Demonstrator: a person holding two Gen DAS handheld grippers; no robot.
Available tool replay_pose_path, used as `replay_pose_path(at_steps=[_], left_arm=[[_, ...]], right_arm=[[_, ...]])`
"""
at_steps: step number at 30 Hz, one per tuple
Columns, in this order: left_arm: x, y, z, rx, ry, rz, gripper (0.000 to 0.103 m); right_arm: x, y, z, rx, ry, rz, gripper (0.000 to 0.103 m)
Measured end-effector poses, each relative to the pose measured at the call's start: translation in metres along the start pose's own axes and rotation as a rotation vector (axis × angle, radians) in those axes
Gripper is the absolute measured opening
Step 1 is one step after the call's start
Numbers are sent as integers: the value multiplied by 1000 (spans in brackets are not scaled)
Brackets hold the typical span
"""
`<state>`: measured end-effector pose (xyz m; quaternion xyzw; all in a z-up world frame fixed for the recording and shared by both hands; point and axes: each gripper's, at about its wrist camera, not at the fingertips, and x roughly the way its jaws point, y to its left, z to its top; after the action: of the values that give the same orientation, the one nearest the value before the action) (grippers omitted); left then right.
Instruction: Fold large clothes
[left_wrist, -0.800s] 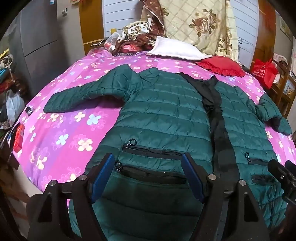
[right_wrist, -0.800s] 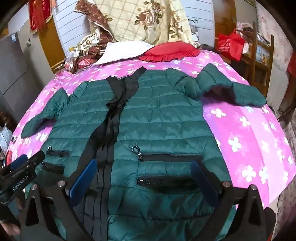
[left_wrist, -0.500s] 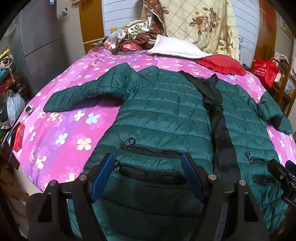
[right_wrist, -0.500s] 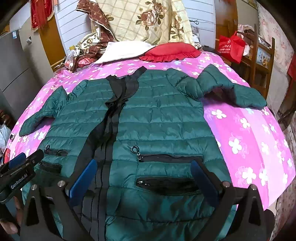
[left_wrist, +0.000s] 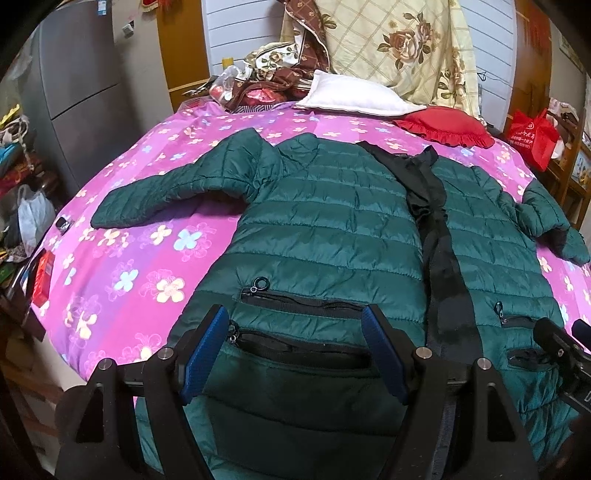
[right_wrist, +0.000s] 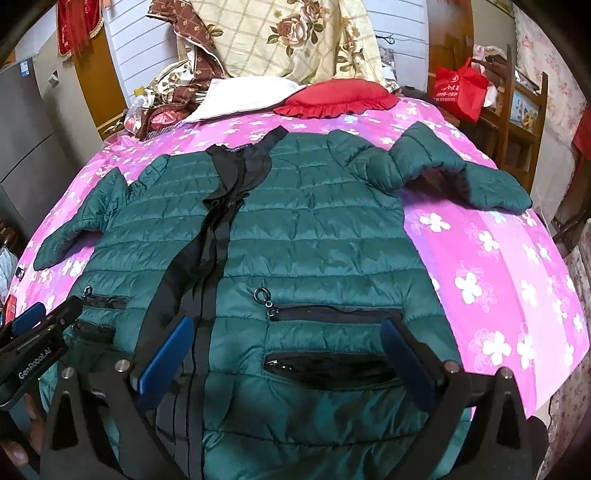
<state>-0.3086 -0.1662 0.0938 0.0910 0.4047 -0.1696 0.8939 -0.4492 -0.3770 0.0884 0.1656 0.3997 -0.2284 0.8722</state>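
Note:
A dark green quilted jacket (left_wrist: 332, 229) lies flat, front up, on the pink flowered bed (left_wrist: 122, 258), black zip strip down its middle, sleeves spread out. It also shows in the right wrist view (right_wrist: 314, 229). My left gripper (left_wrist: 295, 347) is open and empty, hovering over the jacket's left lower pockets near the hem. My right gripper (right_wrist: 288, 350) is open and empty over the right lower pockets. Each gripper shows at the edge of the other's view, the right gripper (left_wrist: 565, 350) and the left gripper (right_wrist: 33, 332).
A white pillow (left_wrist: 354, 96), a red frilled cushion (left_wrist: 447, 127) and a heap of bedding (left_wrist: 399, 48) lie at the bed's head. A grey cabinet (left_wrist: 81, 96) stands to the left, a red bag (left_wrist: 532, 136) and wooden shelf to the right. A red box (left_wrist: 42, 277) lies at the bed's left edge.
Both grippers have drifted slightly; the jacket sits a little lower and closer in both views. The jacket has not been moved and both grippers stay open.

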Motion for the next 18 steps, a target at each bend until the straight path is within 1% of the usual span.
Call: replay_pose_path(at_steps=[6,7,9,11,14,18], left_arm=[[0,0,0,0,-2,5,48],[0,0,0,-2,0,3,48],[0,0,0,-8,0,2,48],[0,0,-1,-10,-2,4,48],[1,-1,-1,-7,1,4,48],[2,-2,-3,-5,2,0,48]], right_arm=[[1,0,0,-17,16,-33,103],[1,-1,1,-5,4,-16,103],[2,-1,1,-10,7,-18,103],[1,1,0,-30,18,-42,103],[0,3,-1,-39,41,-57,103],[1,3,-1,-27,24,-35,103]])
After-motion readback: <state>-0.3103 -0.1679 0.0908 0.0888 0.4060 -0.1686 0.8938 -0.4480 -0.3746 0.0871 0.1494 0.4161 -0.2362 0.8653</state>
